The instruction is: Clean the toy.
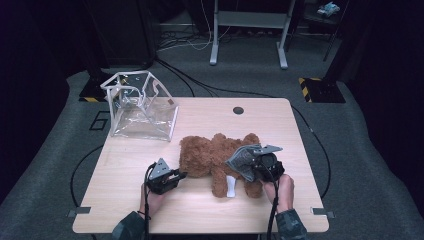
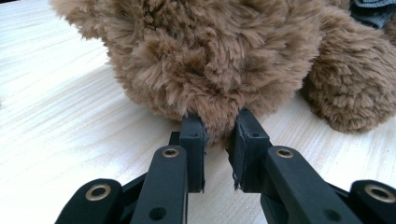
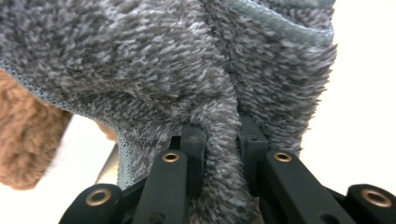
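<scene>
A: What have the left gripper (image 2: 218,128) jaws got?
B: They're clenched on a tuft of brown fur at the edge of the teddy bear (image 2: 219,56), just above the wooden table (image 2: 60,116)

A: And the right gripper (image 3: 223,135)?
B: Its jaws are pinched tight on a fold of grey fleece cloth (image 3: 154,60), with a stitched hem running along the edge

A: Where does the bear lie?
B: From the high view, the bear (image 1: 210,155) lies across the middle of the table (image 1: 115,165), the left gripper (image 1: 181,175) at its near left side, the right gripper (image 1: 252,167) holding the grey cloth (image 1: 242,159) over its right end

A: Anything farther out?
B: A clear plastic bag (image 1: 142,105) with white trim stands open at the far left corner, well apart from the bear
</scene>
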Tool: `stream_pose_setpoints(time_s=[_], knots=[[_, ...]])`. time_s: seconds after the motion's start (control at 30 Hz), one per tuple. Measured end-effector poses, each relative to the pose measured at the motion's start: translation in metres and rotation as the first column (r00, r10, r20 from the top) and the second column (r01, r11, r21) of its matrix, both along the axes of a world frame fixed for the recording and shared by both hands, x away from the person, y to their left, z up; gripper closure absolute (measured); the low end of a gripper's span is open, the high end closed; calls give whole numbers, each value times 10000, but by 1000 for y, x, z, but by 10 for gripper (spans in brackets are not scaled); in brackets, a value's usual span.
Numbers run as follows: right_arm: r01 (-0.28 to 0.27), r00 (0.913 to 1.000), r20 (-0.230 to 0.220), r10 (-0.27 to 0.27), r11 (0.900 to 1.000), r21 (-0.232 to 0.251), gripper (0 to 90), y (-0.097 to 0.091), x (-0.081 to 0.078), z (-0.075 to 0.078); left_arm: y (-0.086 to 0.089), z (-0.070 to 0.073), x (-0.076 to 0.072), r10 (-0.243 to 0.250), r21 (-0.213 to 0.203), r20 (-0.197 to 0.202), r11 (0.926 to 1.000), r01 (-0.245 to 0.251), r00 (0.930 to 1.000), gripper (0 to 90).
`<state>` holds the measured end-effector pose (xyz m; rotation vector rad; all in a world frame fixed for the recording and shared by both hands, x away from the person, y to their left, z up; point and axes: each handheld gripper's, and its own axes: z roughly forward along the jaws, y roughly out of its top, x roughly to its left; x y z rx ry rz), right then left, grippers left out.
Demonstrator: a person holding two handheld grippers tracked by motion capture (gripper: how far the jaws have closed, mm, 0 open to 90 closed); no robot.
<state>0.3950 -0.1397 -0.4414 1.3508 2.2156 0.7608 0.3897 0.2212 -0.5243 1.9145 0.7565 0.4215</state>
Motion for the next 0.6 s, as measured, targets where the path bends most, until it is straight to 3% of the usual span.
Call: stream_pose_setpoints(time_s=[0.13,0.3,0.43,0.53,0.6], knots=[[-1,9995,327,-3,9999,104,771,4,-5,11,0,0,0,20,-1,-8,10000,-20,10000,764],[-833,9917,1041,753,9937,750,772,22,-13,32,0,0,0,-29,33,-82,10000,29,10000,764],[-1648,9780,1426,1525,9832,787,771,49,-10,40,0,0,0,-12,23,-66,10000,12,10000,765],[-1953,9759,1125,1870,9784,672,771,69,-2,35,0,0,0,-53,38,-100,10000,54,9999,765],[-2050,9760,827,2016,9781,348,771,78,4,25,0,0,0,29,-23,-33,10000,-29,10000,765]])
